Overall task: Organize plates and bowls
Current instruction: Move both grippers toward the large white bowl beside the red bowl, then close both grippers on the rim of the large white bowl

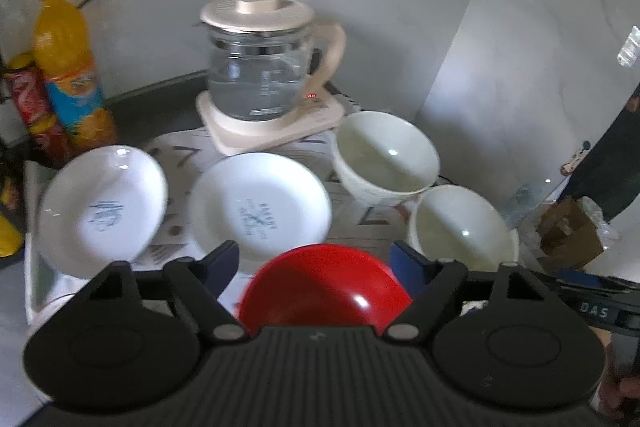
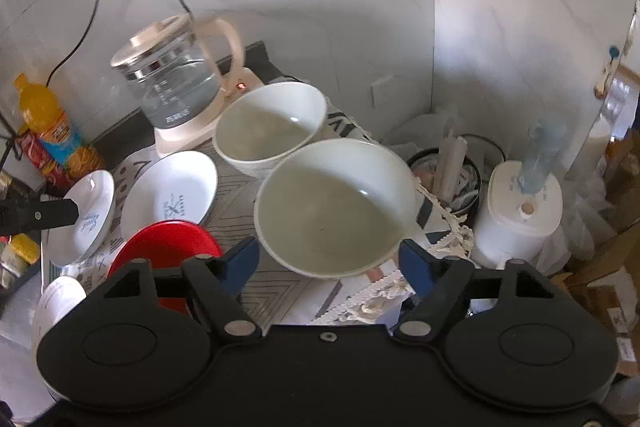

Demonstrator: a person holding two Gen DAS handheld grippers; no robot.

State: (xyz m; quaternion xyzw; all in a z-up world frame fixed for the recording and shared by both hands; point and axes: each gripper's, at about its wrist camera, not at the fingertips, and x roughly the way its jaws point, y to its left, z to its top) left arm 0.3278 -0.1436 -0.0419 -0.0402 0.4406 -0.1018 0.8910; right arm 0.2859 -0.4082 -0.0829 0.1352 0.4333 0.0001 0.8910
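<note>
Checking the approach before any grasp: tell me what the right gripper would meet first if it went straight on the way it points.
Most likely the nearer white bowl: it sits directly ahead of the right gripper, between its open blue fingers. Depth is uncertain.

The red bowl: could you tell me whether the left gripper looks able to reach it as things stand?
Probably yes: the red bowl sits uncovered directly ahead of the open left gripper, with nothing between them.

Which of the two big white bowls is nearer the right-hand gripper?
The front bowl, the one farther from the glass kettle. It sits between the right gripper fingers, while the other white bowl stands behind it.
</note>
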